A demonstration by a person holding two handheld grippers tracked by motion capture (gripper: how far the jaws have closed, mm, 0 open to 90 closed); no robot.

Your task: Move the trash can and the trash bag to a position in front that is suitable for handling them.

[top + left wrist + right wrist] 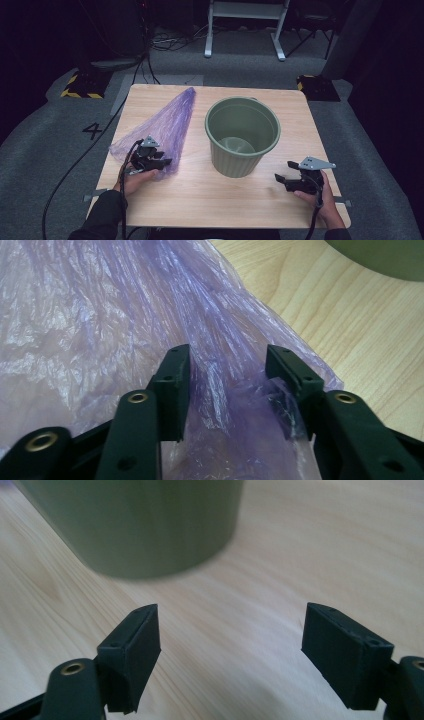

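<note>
A crumpled purple plastic bag lies flat on the left half of the wooden table, tapering toward the far edge. My left gripper rests at the bag's near wide end. In the left gripper view the bag spreads ahead, and the left gripper has its jaws partly apart with a fold of the film between them; the film brushes the right pad. A green plastic bin stands upright and empty at mid-table. My right gripper sits right of the bin, open, nothing between its fingers.
The bin's green wall rises just ahead of the right gripper, above bare table wood. Past the bag, bare table runs to the bin's base. Beyond the far edge stand a white metal frame and floor cables.
</note>
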